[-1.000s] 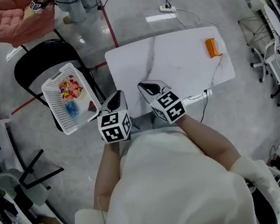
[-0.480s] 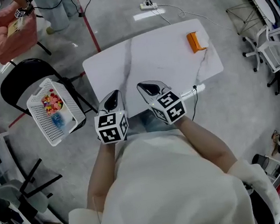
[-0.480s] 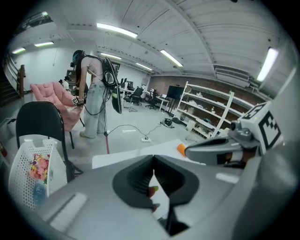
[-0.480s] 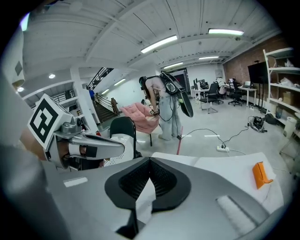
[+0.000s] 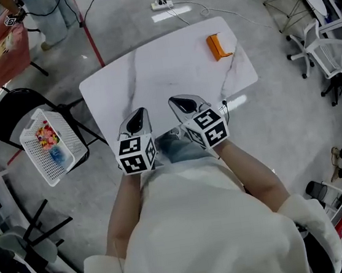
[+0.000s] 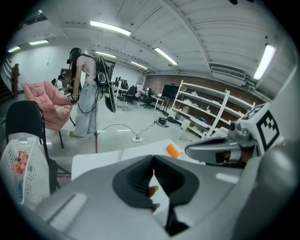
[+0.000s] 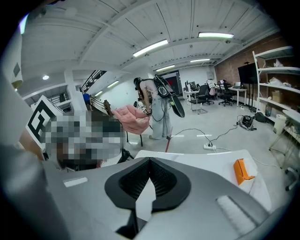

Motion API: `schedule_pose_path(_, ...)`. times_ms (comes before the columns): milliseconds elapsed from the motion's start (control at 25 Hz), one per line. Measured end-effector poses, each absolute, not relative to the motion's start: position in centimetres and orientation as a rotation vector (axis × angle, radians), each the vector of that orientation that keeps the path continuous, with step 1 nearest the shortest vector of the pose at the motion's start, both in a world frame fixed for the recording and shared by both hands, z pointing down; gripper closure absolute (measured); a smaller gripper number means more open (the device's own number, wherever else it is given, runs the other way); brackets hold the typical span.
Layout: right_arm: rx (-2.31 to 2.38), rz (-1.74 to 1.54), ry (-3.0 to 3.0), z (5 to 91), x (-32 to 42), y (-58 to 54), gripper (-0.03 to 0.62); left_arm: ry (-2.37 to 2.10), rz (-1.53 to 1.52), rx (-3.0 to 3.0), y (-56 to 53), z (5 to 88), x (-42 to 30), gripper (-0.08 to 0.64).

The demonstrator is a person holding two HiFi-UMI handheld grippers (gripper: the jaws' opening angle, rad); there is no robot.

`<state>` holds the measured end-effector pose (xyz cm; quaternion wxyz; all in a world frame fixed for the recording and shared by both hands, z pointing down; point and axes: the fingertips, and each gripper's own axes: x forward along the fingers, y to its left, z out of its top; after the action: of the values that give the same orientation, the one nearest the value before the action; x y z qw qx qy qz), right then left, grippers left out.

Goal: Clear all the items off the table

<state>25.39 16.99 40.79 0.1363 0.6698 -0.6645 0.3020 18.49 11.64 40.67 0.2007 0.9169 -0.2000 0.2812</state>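
L claw [image 5: 137,115], R claw [image 5: 180,103] closed

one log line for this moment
left gripper shut | right gripper shut | orange item on table | basket on chair

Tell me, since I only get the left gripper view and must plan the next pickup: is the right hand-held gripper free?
Observer: Yes. The right hand-held gripper has its jaws together, with nothing between them.
Operator: Where exactly is the orange item?
Observer: From the head view, the orange item lies near the far right edge of the table, well ahead of both grippers.
Operator: What's in the basket?
Observer: The basket on the black chair holds a colourful heap and a blue item.
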Motion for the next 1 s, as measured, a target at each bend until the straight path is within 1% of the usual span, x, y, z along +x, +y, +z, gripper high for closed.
schedule_pose_path(200,2.015,0.893,-1.889,40.3,27.5,18.6,0.594,-0.472,0.828,2.588,13.9,40.5,21.0,0.551)
schedule_pose_path(400,2.079,0.918,-1.843,40.3,28.1,18.8,0.594,-0.394,0.845,2.625,14.2,40.2,22.2,0.551)
schedule_pose_path(1000,2.149,0.968,-1.773,40.3,26.2,15.3,0.594,-0.256,0.857,2.654,11.7,39.4,21.4,0.551)
